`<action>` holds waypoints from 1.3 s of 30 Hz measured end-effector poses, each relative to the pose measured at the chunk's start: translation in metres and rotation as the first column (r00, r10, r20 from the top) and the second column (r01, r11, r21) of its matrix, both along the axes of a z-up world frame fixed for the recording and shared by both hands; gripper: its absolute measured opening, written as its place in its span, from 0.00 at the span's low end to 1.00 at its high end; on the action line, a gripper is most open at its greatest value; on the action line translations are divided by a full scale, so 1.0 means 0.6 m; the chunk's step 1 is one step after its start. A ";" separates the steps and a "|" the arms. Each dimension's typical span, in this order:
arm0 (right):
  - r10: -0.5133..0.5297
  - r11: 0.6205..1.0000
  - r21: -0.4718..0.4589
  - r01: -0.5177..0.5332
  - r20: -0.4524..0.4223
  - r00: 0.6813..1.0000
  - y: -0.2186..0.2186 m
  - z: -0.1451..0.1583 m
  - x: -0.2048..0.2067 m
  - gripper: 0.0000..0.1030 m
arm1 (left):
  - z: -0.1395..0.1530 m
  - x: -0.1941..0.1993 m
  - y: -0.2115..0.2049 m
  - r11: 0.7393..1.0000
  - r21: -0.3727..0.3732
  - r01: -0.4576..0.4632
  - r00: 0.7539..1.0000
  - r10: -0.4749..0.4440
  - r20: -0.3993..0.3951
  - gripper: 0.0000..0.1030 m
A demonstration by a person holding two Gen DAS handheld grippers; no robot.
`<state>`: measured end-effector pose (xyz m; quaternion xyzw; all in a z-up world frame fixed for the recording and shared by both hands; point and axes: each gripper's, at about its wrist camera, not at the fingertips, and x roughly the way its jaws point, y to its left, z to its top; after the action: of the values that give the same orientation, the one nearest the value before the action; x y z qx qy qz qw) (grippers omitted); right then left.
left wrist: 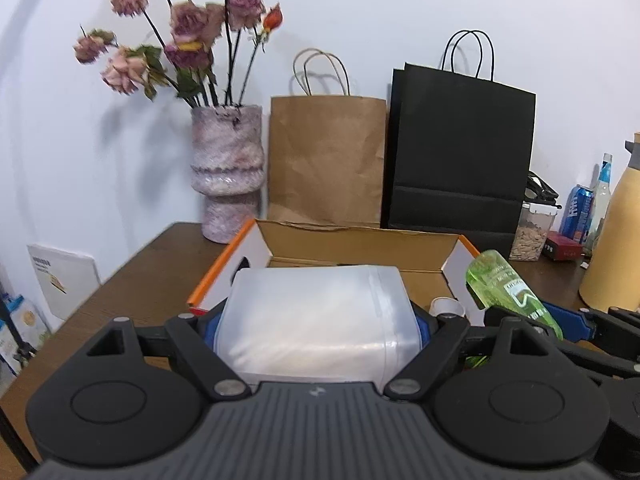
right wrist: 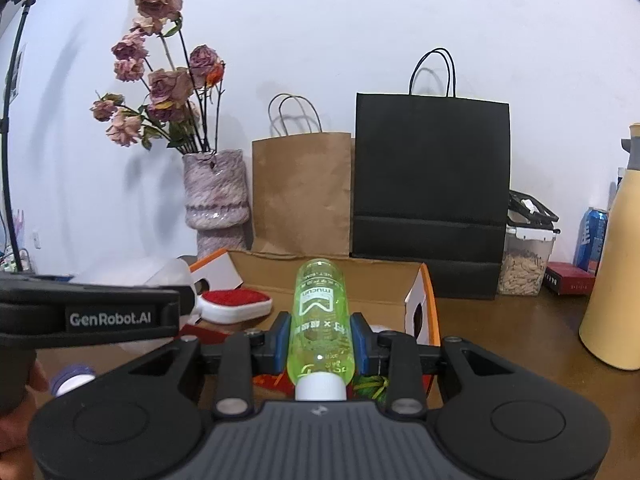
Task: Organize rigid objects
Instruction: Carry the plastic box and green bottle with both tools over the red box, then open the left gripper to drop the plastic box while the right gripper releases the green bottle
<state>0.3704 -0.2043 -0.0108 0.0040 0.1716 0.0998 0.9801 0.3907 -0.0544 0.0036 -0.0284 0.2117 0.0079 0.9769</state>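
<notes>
The left gripper (left wrist: 318,320) is clamping a translucent white plastic container (left wrist: 316,320) between its blue pads, jaws held wide by the container's width. The container is filling the gap between the fingers, its broad face turned up and its long side running across the jaws from pad to pad. Directly ahead of and below these jaws, the open cardboard box (left wrist: 360,244) with orange edges is lying with its bare floor showing just past the container's far edge.

The right gripper (right wrist: 320,344) is clamping a green transparent bottle (right wrist: 320,320), jaws drawn in narrow on its body. The bottle's long axis is running straight out along the fingers, white cap back toward the camera and base pointing forward past the fingertips toward the same box (right wrist: 340,280). In the left wrist view this bottle (left wrist: 508,292) is hanging just to the right of the left jaws, over the box's right wall.

Both grippers are sitting side by side, the left one (right wrist: 92,316) just to the left of the right jaws. Judging from this, each load is likely heading forward and down into the box; the two are close enough that they could knock together. Inside, a red-topped white brush (right wrist: 236,304) is lying ahead-left of the right jaws.
</notes>
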 end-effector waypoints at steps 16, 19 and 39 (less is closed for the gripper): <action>0.000 1.000 -0.013 0.000 0.010 1.000 -0.009 -0.005 0.104 0.30 | 0.003 0.097 -0.010 1.000 -0.004 -0.025 1.000 0.025 0.004 0.81; 0.005 1.000 -0.024 -0.004 0.009 1.000 -0.005 -0.008 0.122 0.30 | 0.003 0.116 -0.011 1.000 -0.004 -0.031 0.999 0.031 0.006 0.81; 0.027 0.998 -0.060 -0.028 -0.018 0.999 0.015 -0.032 0.231 0.30 | -0.012 0.221 -0.012 0.998 0.029 -0.047 0.999 0.047 -0.010 0.81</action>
<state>0.5089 -0.1952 -0.0298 -0.0273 0.1830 0.1080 0.9768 0.5236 -0.0614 -0.0034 -0.0192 0.2162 0.0342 0.9756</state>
